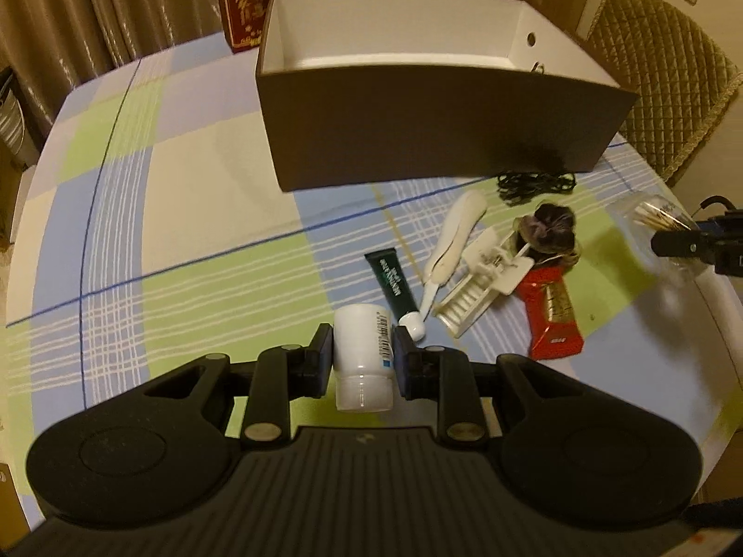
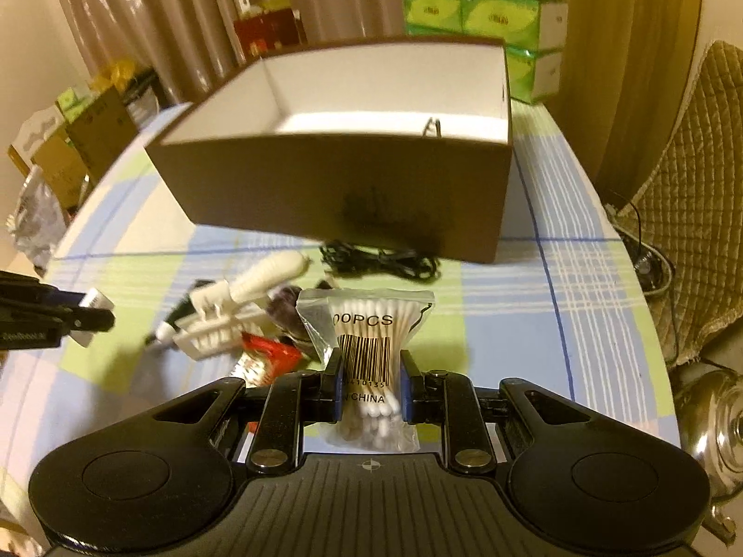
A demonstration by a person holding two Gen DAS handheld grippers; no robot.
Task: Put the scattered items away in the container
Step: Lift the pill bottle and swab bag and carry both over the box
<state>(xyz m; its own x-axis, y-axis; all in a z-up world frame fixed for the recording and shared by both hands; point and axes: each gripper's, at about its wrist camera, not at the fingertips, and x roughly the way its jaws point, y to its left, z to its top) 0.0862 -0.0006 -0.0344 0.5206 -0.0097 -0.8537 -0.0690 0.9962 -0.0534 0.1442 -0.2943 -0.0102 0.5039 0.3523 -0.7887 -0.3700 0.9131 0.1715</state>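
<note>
Left tongs (image 1: pixel 363 353) clamp a white bottle (image 1: pixel 362 357) above the checked tabletop (image 1: pixel 185 255); right tongs (image 2: pixel 371 378) pinch a bag of cotton swabs (image 2: pixel 367 339). The brown box (image 1: pixel 418 125) sits beyond, with the green tube (image 1: pixel 394 288) and red packet (image 1: pixel 555 320) loose before it.

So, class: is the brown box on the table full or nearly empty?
Nearly empty: the brown box shows bare white inner walls and floor; only a small metal clip is visible inside.

Box (image 2: pixel 334 185) floor mostly hidden behind near wall; blurred clutter (image 2: pixel 223 320) beside it.
</note>
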